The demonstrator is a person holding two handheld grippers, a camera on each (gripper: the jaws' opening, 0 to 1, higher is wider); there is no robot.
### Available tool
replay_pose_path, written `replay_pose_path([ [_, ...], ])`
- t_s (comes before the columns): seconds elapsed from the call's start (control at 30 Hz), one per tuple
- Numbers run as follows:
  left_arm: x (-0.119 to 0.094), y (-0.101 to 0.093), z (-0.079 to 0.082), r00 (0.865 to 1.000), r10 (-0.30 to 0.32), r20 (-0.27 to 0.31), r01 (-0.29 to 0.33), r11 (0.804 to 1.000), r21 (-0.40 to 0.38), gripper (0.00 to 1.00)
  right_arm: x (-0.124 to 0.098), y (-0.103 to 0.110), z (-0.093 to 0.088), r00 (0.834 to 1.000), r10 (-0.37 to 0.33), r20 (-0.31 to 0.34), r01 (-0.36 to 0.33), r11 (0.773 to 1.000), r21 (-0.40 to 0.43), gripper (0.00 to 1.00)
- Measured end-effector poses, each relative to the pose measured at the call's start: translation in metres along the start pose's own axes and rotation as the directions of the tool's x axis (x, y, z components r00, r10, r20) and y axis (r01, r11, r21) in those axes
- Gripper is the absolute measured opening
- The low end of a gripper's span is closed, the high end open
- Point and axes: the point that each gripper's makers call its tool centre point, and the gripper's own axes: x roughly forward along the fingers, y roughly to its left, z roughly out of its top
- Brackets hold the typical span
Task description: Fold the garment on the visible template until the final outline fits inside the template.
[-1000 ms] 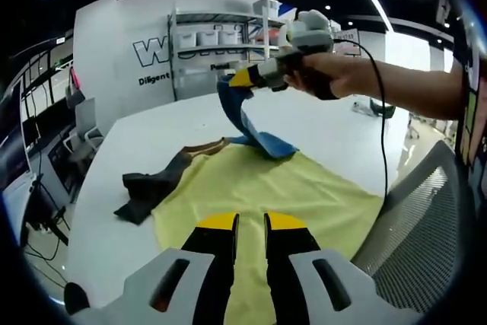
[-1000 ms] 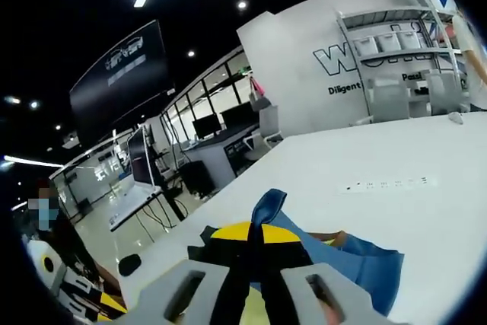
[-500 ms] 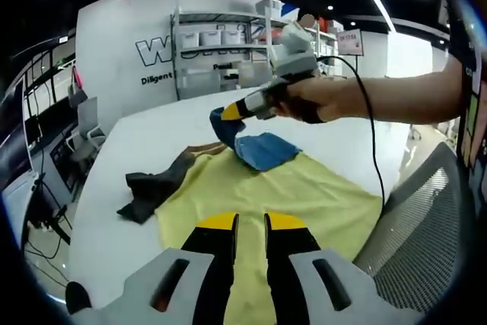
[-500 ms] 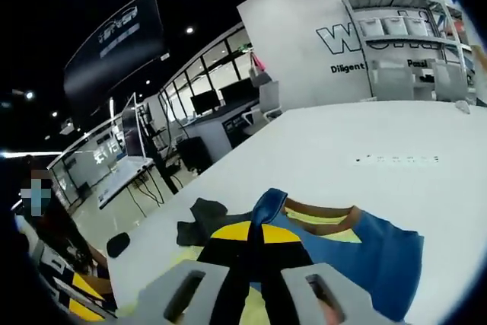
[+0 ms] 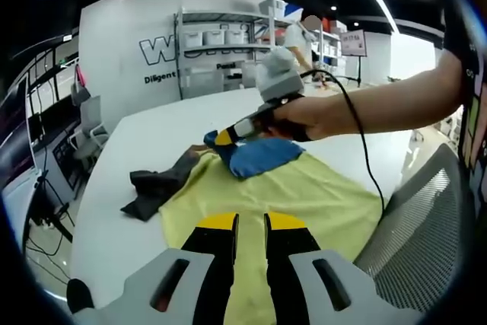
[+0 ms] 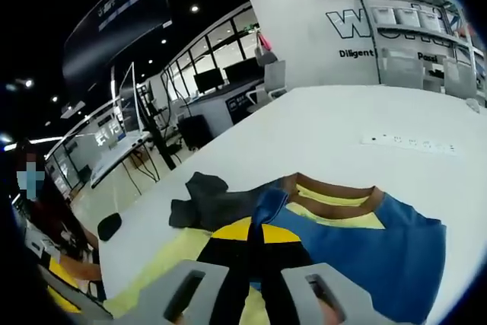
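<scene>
Blue sleeve (image 5: 262, 156): pinched in the right gripper (image 5: 222, 138), jaws clamped on its edge, laid low over the yellow garment (image 5: 281, 203).
Garment position: spread on the white worktop (image 5: 152, 131), brown collar (image 6: 335, 192) toward the far side.
Left gripper (image 5: 249, 226): jaws nearly together, holding nothing, hovering over the near hem.
Step in hand: likely laying the sleeve inward; set it flat, smooth, edge parallel to the body before letting go.
Template: cannot make out its outline.
Nearby: dark cloth (image 5: 156, 188) touching the garment's far corner; could snag a later fold.
Surroundings: mesh chair (image 5: 418, 226), shelving (image 5: 221, 43).
</scene>
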Motion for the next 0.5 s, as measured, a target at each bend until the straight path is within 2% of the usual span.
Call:
replay_pose_path([
  [0.5,-0.001,0.006,0.0,1.0,0.013,0.001,-0.012,1.0,-0.006,0.11,0.031,0.004,-0.027,0.993,0.022,-0.115,-0.027,0.999,-0.041,0.0],
])
